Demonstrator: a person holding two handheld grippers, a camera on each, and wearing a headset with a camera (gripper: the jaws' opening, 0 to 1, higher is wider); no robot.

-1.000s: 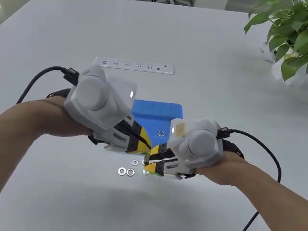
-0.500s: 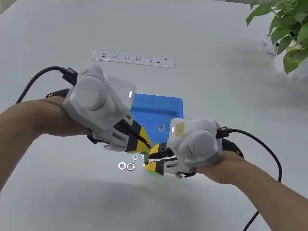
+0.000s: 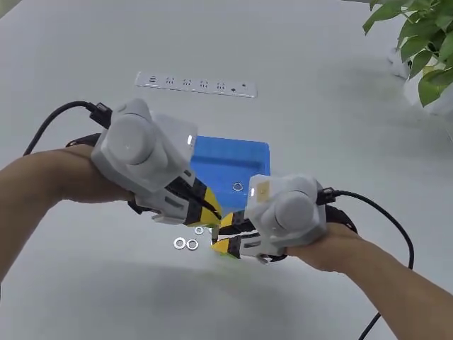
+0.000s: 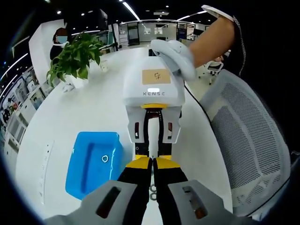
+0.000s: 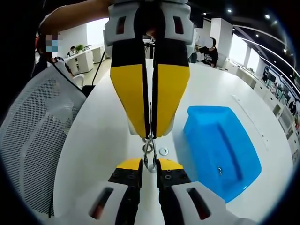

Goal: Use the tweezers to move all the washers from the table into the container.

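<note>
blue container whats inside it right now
One washer lies on the floor of the blue container. In the head view the left gripper covers its near left corner, so that part is hidden there.

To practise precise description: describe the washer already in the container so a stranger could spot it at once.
On the white table, find the blue container near the power strip. The washer is the small silver ring lying alone on its blue floor, unlike the loose washers on the bare tabletop.

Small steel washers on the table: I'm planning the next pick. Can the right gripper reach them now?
Likely yes: the right gripper, sharing the slim metal tweezers with the left gripper, hangs close to the small steel washers; nothing lies between.
</note>
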